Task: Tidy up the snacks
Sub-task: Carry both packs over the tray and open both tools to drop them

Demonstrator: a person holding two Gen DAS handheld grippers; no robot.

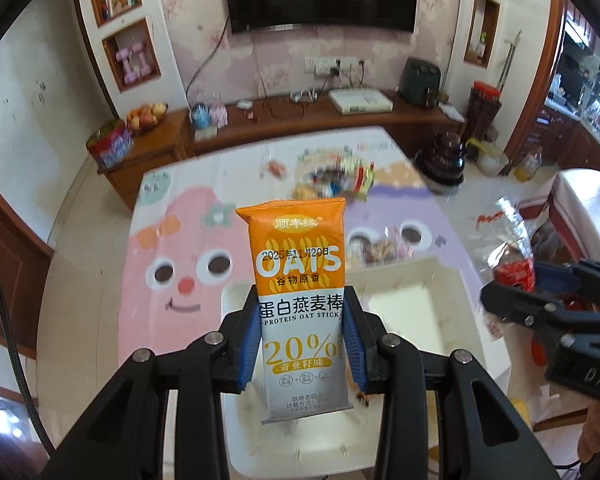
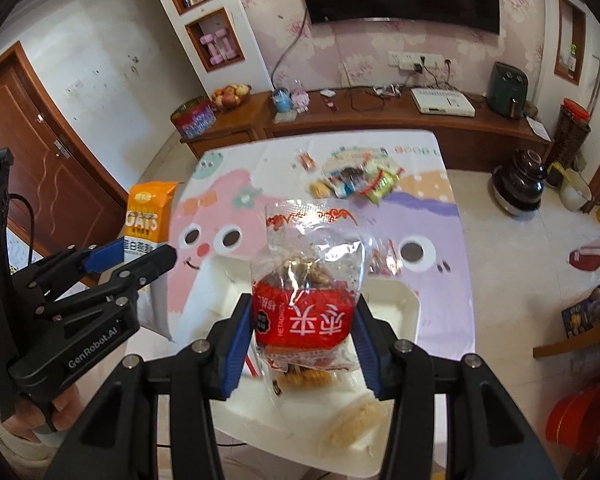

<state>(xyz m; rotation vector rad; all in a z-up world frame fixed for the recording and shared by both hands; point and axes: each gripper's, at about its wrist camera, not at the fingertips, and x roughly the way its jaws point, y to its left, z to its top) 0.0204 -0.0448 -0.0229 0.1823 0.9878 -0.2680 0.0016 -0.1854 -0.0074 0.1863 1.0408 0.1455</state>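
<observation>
My left gripper [image 1: 302, 340] is shut on an orange-and-white oat stick packet [image 1: 300, 280], held upright above a white divided tray [image 1: 396, 300]. In the right wrist view the same packet [image 2: 146, 216] shows at the left, in the left gripper [image 2: 140, 256]. My right gripper [image 2: 304, 344] is shut on a clear packet with a red label [image 2: 304, 312], also above the white tray [image 2: 400, 300]. The red-label packet [image 1: 514, 264] appears at the right edge of the left wrist view, in the right gripper [image 1: 540, 288]. A pile of loose snacks [image 2: 356, 182] lies farther back on the table.
A cartoon-print cloth [image 2: 228, 208] covers the table. One small snack [image 2: 306, 160] lies apart from the pile. A round pale snack [image 2: 352, 420] lies in the tray's near compartment. Behind the table runs a wooden cabinet [image 2: 380, 120]; a dark pot [image 2: 520, 184] stands on the floor at right.
</observation>
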